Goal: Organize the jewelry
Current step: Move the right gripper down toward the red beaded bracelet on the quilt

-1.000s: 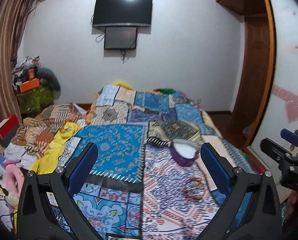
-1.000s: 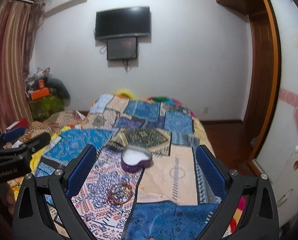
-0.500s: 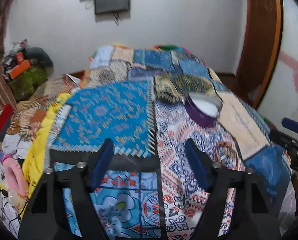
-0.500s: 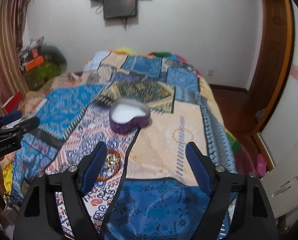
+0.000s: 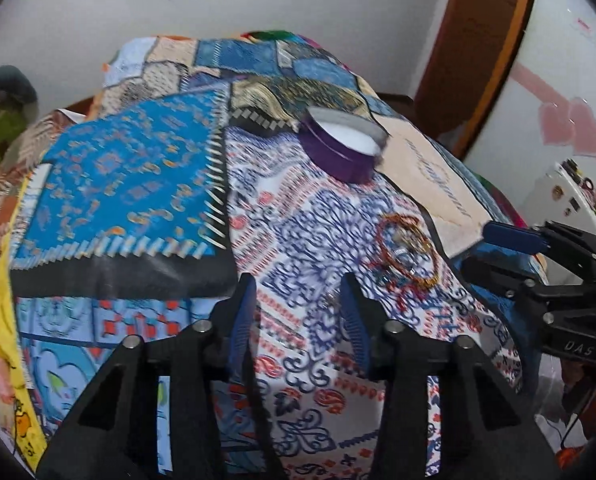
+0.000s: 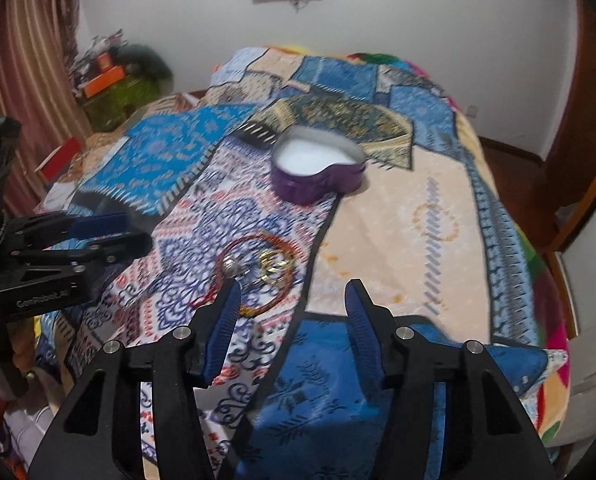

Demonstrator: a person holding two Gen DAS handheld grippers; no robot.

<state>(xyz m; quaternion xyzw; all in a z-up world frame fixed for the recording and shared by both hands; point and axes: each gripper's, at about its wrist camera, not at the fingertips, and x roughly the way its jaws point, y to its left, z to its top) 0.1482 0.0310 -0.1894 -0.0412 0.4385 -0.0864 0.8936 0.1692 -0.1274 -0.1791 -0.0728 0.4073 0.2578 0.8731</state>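
Bangles (image 6: 258, 276) (red and gold, tangled with a few small rings) lie on the patchwork bedspread (image 6: 417, 220), just ahead of the right gripper (image 6: 292, 302) and touching its left fingertip in that view; beyond them sits an open purple heart-shaped box (image 6: 317, 172). White walls and a wooden door frame (image 5: 477, 48) close the room. Both claws have just been closing, yet stand part open and empty; the left gripper (image 5: 298, 296) has the bangles ahead to its right.

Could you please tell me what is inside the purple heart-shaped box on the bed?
The purple heart-shaped box stands open, showing only a plain white interior; no jewelry shows inside. Its near wall hides part of the floor.
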